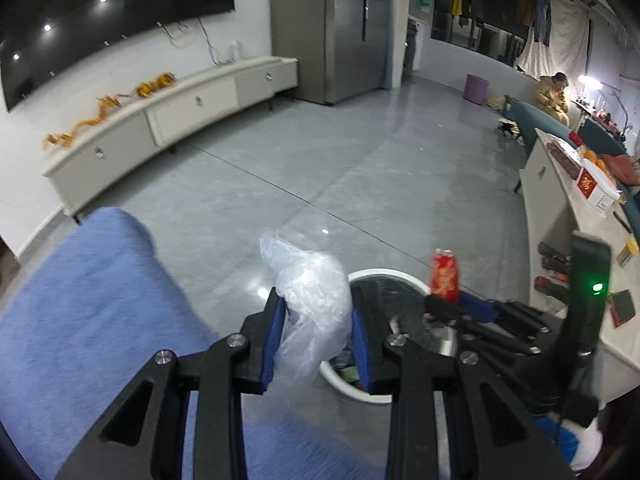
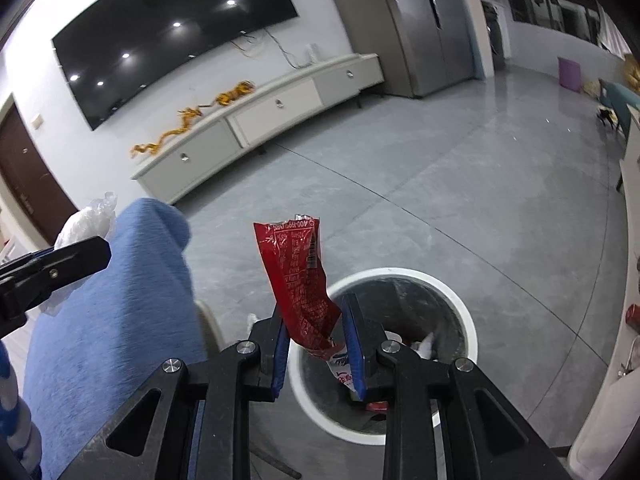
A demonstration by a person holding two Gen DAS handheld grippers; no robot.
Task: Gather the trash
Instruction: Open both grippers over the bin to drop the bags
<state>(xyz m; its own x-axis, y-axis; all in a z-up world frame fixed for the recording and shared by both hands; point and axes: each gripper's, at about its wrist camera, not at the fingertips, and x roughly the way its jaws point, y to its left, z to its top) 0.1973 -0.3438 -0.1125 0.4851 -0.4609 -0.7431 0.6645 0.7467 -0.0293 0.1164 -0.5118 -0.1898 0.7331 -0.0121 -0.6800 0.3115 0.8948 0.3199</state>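
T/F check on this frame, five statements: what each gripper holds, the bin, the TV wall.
1. The left gripper is shut on a clear plastic bag. True.
2. The right gripper is empty. False: it is shut on a red snack wrapper.
3. The white trash bin is empty. False: some trash already lies inside it.
4. A golden dragon ornament lies on the TV cabinet under the wall TV. True.
5. The red snack wrapper has been dropped into the bin. False: it stands up between the right gripper's pads, above the bin's rim.
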